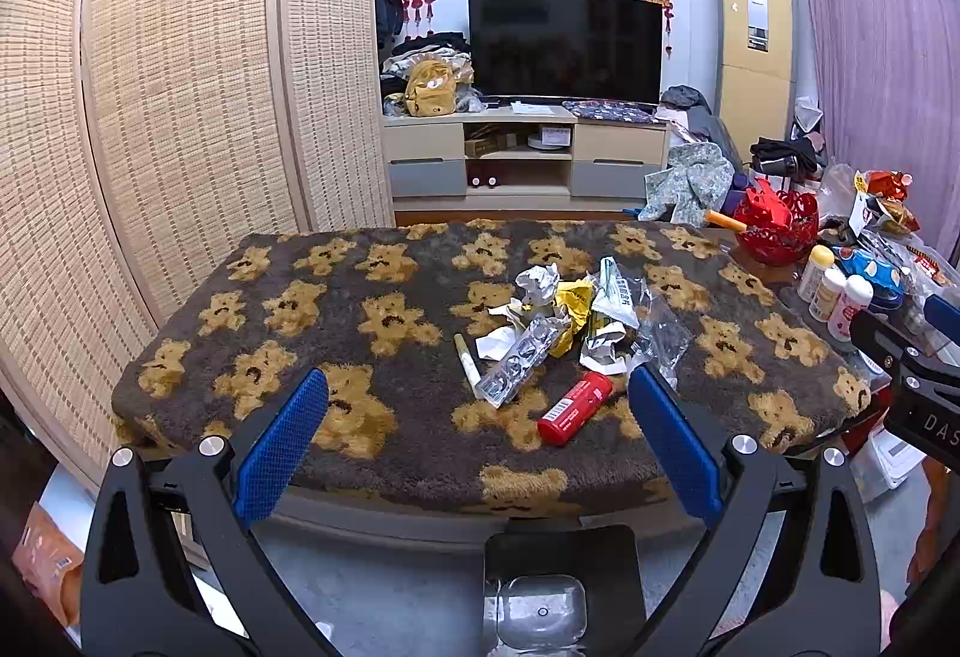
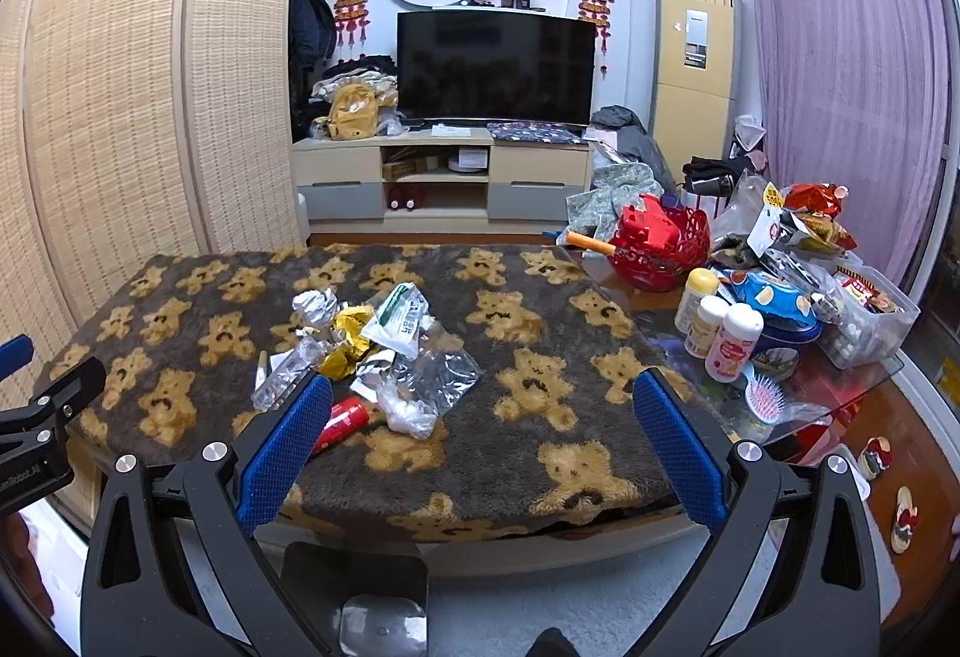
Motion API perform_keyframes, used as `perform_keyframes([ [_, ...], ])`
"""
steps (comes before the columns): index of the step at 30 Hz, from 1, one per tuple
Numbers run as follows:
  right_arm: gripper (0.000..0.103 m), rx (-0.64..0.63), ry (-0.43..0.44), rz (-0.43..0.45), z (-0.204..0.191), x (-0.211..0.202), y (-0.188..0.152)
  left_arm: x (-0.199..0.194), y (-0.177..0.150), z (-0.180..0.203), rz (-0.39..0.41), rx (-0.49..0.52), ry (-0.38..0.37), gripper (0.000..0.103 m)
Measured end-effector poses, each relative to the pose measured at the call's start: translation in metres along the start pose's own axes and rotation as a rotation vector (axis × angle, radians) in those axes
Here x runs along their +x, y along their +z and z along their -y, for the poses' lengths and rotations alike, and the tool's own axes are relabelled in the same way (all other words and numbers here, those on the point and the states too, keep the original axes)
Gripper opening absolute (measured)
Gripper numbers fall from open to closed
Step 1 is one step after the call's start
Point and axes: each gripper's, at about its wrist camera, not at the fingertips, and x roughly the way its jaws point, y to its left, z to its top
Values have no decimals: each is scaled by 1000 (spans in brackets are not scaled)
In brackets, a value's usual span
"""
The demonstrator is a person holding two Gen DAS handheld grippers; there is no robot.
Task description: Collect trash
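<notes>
A heap of trash (image 1: pixel 576 315) lies in the middle of a table under a brown teddy-bear cloth (image 1: pixel 336 309): crumpled foil, yellow wrapper, white packet, clear plastic bags, a clear blister tray (image 1: pixel 522 360). A white pen (image 1: pixel 467 364) and a red tube (image 1: pixel 575 408) lie at its near side. My left gripper (image 1: pixel 478 402) hangs open before the table's near edge, nothing between its blue pads. In the right wrist view the heap (image 2: pixel 384 345) lies left of centre, the red tube (image 2: pixel 343 422) beside the left pad. My right gripper (image 2: pixel 482 405) is open and empty.
A red basket (image 2: pixel 663 249), white bottles (image 2: pixel 729 342), snack packets, a clear box (image 2: pixel 876 321) and a pink hairbrush (image 2: pixel 763 398) crowd the bare glass end of the table at right. Woven screens (image 1: pixel 180 75) stand left. A TV and cabinet (image 1: pixel 510 153) stand behind.
</notes>
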Motion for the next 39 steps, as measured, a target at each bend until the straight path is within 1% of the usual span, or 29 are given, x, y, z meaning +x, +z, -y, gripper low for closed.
perform_keyframes([
  [12,100,2,7,-6,0,1,0,1,0,-3,-1,3,2,95],
  [14,100,2,8,-7,-1,1,0,-2,3,5,-2,10,6,95],
  [27,100,5,9,-6,1,2,0,-7,8,11,-4,9,8,95],
  [39,100,5,6,-8,0,2,0,-2,3,8,-9,4,10,95],
])
